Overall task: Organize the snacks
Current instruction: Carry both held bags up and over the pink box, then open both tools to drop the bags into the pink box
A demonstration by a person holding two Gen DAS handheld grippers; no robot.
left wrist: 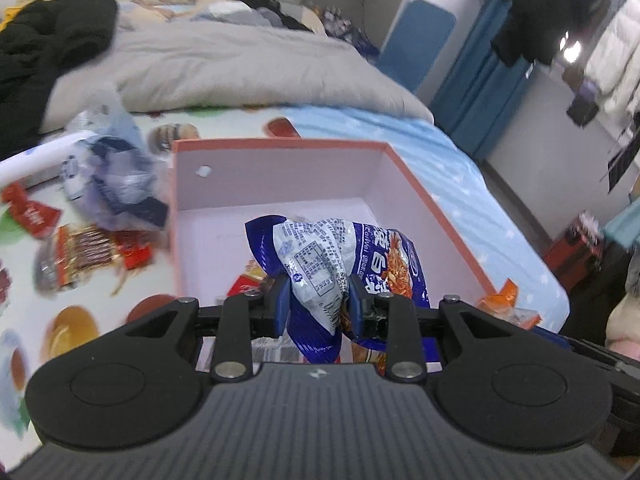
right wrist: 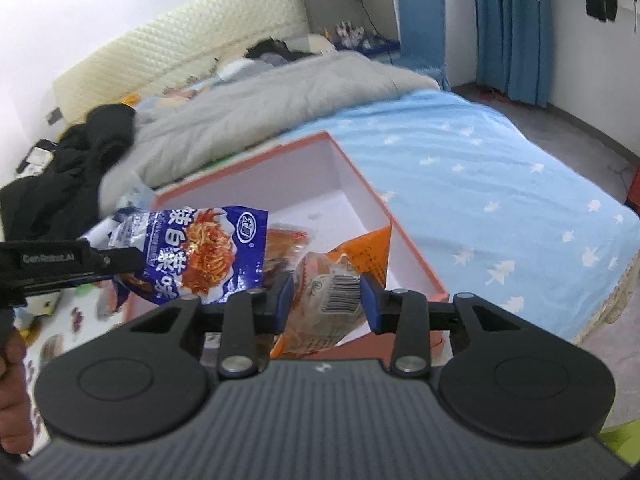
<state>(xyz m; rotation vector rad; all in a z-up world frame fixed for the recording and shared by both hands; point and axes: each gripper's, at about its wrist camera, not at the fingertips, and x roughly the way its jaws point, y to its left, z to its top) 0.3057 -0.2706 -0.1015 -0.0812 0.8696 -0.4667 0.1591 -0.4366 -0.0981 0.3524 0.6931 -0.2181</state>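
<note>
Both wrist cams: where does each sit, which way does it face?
Left wrist: on the left gripper, facing into the orange box; its fingers pinch the blue packet.
Right wrist: on the right gripper, holding the orange packet near the box's corner; a hand shows.
Shared: box, blue packet, bed.

Each gripper, the left gripper (left wrist: 316,300) and the right gripper (right wrist: 326,302), had a dark grey ribbed body at six o'clock, flanked by two round black housings with raised discs. Black linkage arms pinned with silver screws ran up to blue fingers (left wrist: 281,300). White lettering marked the left gripper's black side at nine o'clock. A bare hand (right wrist: 14,400) showed reddish skin at eight o'clock.
</note>
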